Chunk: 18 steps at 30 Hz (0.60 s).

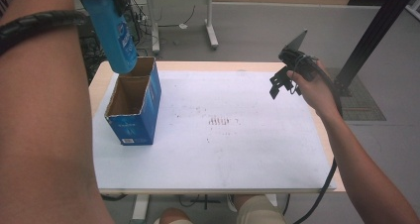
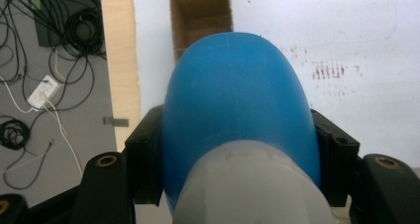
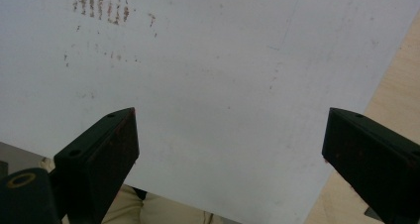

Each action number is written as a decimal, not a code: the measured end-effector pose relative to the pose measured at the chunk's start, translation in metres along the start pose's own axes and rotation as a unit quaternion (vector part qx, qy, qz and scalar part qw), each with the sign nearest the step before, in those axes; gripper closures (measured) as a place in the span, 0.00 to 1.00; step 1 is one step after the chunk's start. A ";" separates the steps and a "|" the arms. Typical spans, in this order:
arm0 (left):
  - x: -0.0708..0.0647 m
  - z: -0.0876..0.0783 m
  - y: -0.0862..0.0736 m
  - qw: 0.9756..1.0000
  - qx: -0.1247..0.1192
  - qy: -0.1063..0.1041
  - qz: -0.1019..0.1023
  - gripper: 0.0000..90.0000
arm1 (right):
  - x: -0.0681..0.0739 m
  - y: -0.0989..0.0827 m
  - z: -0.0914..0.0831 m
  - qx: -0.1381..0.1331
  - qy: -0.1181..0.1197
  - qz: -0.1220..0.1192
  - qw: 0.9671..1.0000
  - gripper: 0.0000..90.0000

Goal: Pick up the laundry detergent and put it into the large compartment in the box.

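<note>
1. Bottle (image 1: 113,33), blue with a pale grey cap end, hangs tilted over the open top of the blue cardboard box (image 1: 134,116), its lower end at the box's far rim.
2. Left gripper (image 2: 237,149) pinches the bottle, one jaw on each side.
3. Box stands near the desk's left edge, on the white sheet (image 1: 237,149).
4. Right gripper (image 3: 230,149) hovers by the desk's right edge, jaws spread wide with nothing between them.
5. Brown smudges (image 1: 220,121) mark the sheet's middle.
</note>
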<state>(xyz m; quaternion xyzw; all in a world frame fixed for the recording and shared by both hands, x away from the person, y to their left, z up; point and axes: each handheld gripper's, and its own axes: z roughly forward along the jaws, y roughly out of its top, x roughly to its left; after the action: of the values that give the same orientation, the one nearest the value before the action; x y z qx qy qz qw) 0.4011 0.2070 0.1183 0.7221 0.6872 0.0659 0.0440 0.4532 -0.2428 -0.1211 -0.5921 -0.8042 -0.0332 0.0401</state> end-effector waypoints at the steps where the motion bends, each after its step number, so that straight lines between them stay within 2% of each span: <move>1: 0.003 0.001 0.000 1.000 0.001 0.001 -0.004 0.41 | 0.000 0.000 0.000 0.000 -0.001 -0.001 1.000 0.08; 3: 0.010 0.005 -0.001 1.000 0.005 0.002 -0.015 0.41 | 0.001 0.000 0.000 0.001 -0.001 -0.001 1.000 0.08; 11: 0.022 0.012 -0.004 1.000 0.006 0.000 -0.030 0.41 | 0.006 0.000 0.000 0.001 -0.005 -0.002 1.000 0.08; 18: 0.028 0.016 -0.007 0.999 0.000 0.002 -0.033 0.41 | 0.008 -0.001 -0.001 0.000 -0.005 -0.001 1.000 0.08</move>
<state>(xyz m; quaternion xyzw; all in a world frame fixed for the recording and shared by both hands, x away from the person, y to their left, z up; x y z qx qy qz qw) 0.3982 0.2358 0.1024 0.6990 0.7107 0.0657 0.0445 0.4503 -0.2358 -0.1193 -0.5915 -0.8049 -0.0301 0.0360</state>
